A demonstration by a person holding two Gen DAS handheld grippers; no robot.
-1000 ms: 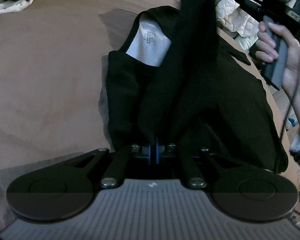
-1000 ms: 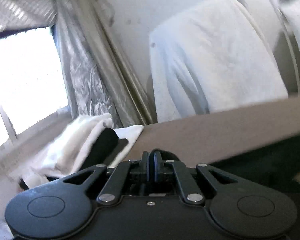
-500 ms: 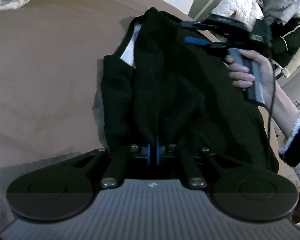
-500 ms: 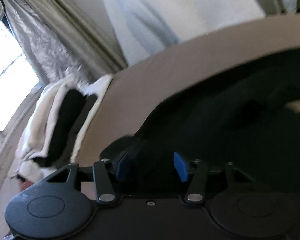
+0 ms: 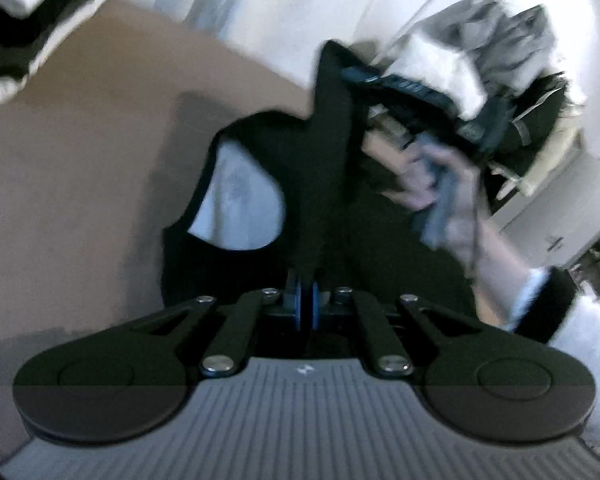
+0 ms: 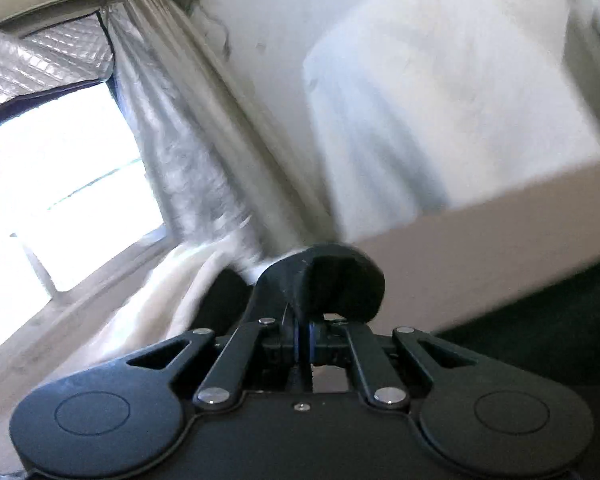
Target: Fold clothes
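**Kid:** Room first! Where can things move?

**Helper:** The brown bed cover (image 5: 72,184) is bare on the left side, so that part is free. A white and black pile (image 5: 24,28) sits at the far left corner. On the right it is crowded: the person's right hand (image 5: 440,196) and its tool are close, with heaps of clothes (image 5: 512,60) behind. In the right wrist view, the bed's far edge runs below a white sheet (image 6: 440,100), and curtains (image 6: 188,152) hang beside a bright window (image 6: 60,184).

**Kid:** Where is the black top?

**Helper:** The black top (image 5: 236,280) lies on the bed, just ahead of the left claw (image 5: 303,300). Its neck hole, with a white lining inside, faces the far left. One long strip of it goes up and away from the left claw, tilted a bit right, to the right claw (image 6: 303,336).

**Kid:** Are the claws holding it?

**Helper:** Yes. The left claw is pinched tight on the near end of the strip. The right claw is pinched tight on a black fold that bulges over its tips. The pictures are blurry.
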